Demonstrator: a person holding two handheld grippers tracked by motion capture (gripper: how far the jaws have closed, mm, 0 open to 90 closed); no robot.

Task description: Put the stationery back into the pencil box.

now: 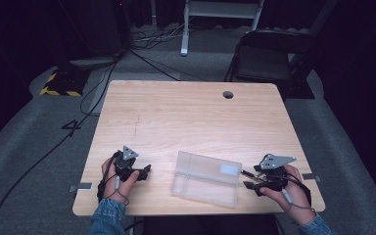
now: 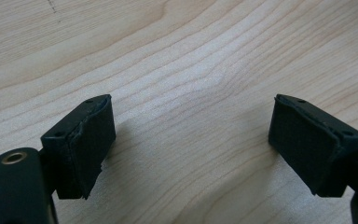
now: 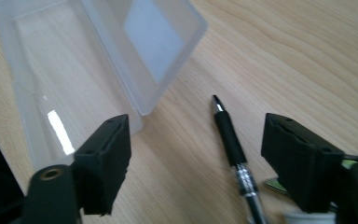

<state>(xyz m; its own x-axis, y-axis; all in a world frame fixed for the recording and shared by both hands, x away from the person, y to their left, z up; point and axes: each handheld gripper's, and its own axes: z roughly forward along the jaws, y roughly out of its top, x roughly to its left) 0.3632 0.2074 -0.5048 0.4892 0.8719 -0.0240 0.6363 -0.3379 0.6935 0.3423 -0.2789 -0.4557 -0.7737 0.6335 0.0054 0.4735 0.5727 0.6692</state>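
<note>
Work looks barely begun: the clear case (image 1: 206, 178) lies open at the near middle of the counter (image 1: 186, 112), and the pen (image 3: 235, 154) lies just right of it — not yet picked up.

Right tool (image 3: 198, 161) hovers low, jaws wide around the pen, gripping nothing. Left tool (image 2: 191, 144) rests at the near left — wide open, empty.

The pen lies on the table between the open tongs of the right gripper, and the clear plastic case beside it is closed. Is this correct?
Not quite: the clear plastic case is open, its lid folded back flat, as the right gripper view shows. The pen does lie between the open tongs of the right gripper.
</note>
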